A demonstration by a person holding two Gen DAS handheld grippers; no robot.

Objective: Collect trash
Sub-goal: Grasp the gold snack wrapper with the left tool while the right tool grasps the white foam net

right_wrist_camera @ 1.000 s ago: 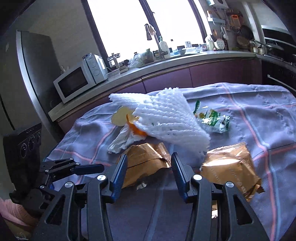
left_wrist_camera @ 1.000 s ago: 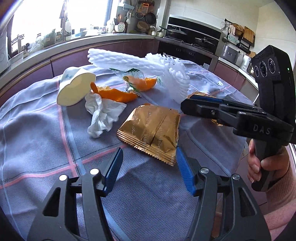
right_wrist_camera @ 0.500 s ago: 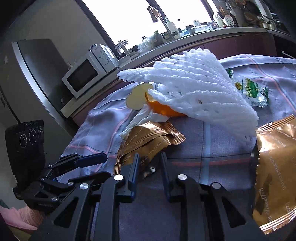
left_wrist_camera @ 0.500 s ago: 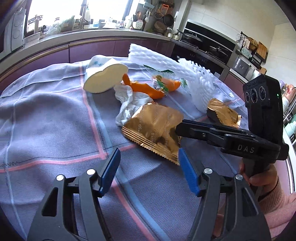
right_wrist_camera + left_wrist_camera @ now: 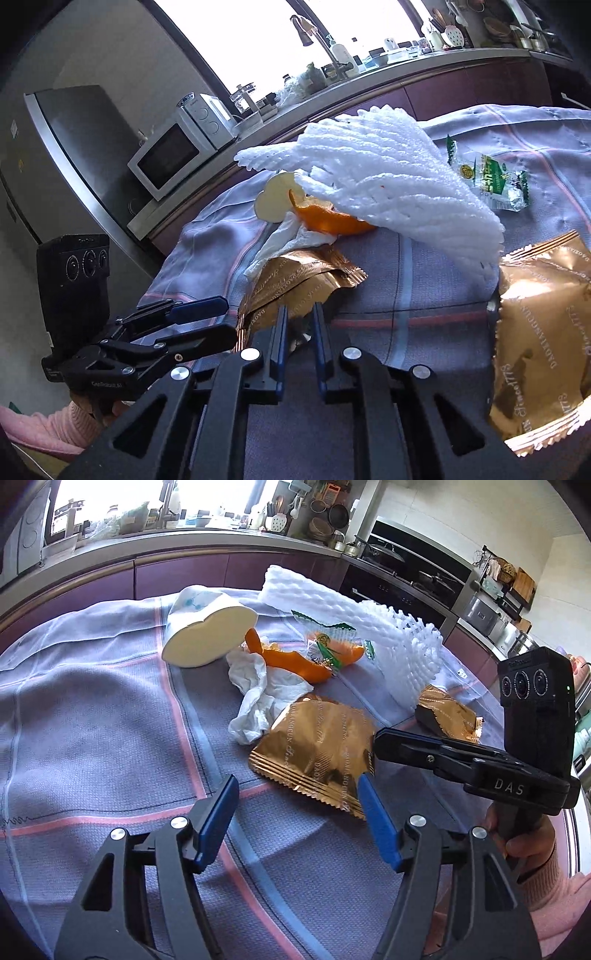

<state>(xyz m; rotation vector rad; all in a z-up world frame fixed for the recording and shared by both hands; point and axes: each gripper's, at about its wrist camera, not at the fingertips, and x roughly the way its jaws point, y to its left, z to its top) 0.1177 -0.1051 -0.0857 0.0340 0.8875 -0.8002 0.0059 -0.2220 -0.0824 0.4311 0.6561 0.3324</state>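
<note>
Trash lies on a grey-blue cloth point(image 5: 92, 720). A gold wrapper point(image 5: 317, 746) lies in front of my open left gripper point(image 5: 295, 794), just beyond its fingertips. My right gripper point(image 5: 298, 317) has its jaws nearly together around the near edge of that gold wrapper point(image 5: 295, 280); it shows from the side in the left wrist view point(image 5: 380, 738). Beyond lie a white tissue point(image 5: 258, 694), orange peel point(image 5: 288, 661), a crushed paper cup point(image 5: 207, 627), white foam netting point(image 5: 369, 627), a green snack wrapper point(image 5: 491, 181) and a second gold wrapper point(image 5: 543, 332).
The cloth covers a table in a kitchen. A counter with a microwave point(image 5: 173, 151) and a sink tap runs behind it. An oven point(image 5: 406, 572) stands at the back right. The left gripper shows at the left in the right wrist view point(image 5: 199, 321).
My right gripper has moved forward to the gold wrapper and its jaws have closed in from wide open. The left gripper has shifted so the trash sits more centred.
</note>
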